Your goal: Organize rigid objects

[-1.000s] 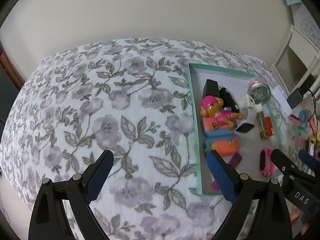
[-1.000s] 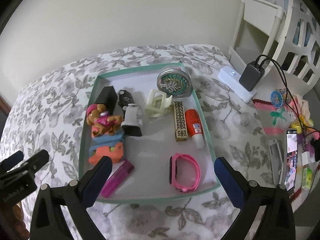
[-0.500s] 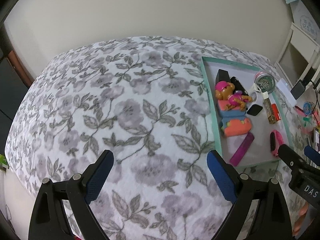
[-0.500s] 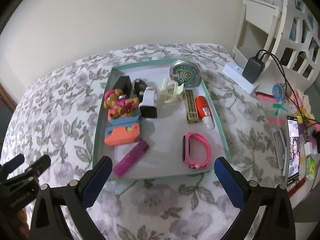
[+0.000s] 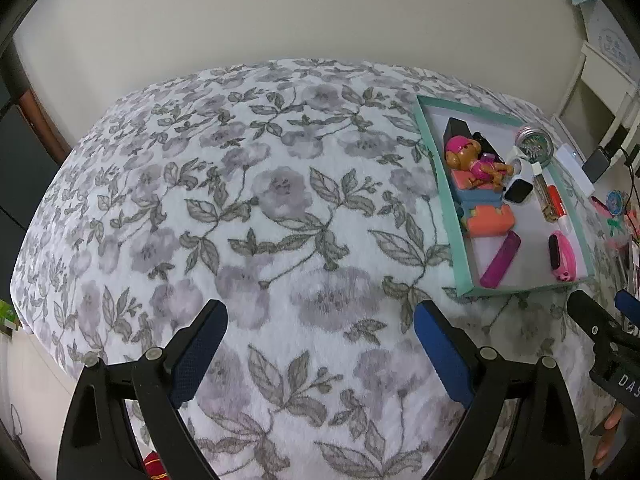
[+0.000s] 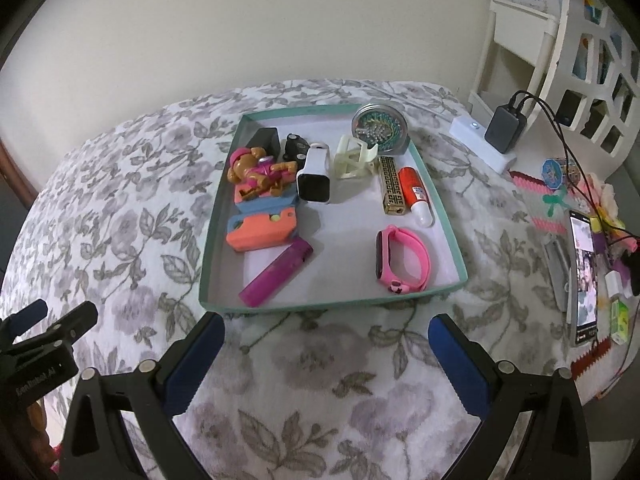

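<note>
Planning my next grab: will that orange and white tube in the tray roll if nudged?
Probably: the tube looks round and lies on its side on the flat tray floor. The gold patterned bar beside it may block rolling leftward.

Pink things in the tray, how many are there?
2: a pink rubber wristband at the near right of the teal cardboard tray, and a pink-capped toy puppy at the far left. Others may be hidden.

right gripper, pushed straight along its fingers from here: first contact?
Probably the near rim of the teal tray, just ahead of the open right gripper. Past it lie the purple bar and pink watch. If pitched lower, it meets the floral blanket first; depth unclear.
</note>
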Available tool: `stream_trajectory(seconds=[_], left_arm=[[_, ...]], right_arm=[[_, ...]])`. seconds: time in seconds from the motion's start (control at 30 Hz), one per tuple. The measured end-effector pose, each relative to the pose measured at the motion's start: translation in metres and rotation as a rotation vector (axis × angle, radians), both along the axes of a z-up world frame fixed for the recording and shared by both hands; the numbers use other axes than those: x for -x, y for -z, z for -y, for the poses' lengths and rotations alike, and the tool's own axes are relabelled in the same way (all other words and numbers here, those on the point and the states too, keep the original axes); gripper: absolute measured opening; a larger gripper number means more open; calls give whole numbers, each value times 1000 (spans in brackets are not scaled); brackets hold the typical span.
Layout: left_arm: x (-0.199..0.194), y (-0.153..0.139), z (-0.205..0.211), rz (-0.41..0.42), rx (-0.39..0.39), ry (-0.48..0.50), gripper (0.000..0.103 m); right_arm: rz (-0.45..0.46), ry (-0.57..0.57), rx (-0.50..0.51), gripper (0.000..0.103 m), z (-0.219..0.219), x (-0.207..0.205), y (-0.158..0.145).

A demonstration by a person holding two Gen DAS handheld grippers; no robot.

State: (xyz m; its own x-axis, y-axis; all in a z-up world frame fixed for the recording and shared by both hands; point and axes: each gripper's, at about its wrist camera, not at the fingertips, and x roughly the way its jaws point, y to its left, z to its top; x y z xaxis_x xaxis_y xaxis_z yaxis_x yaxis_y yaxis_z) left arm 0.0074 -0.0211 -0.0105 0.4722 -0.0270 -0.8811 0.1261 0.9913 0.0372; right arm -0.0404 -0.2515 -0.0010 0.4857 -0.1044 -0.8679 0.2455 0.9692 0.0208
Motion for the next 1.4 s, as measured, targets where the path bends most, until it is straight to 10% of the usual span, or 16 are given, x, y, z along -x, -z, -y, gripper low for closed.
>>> stream_trajectory(seconds=[1.4], left_arm=[[3,0,2,-4,-13,49,95]], right_arm=[[28,-19,38,103,-4,7,-6]])
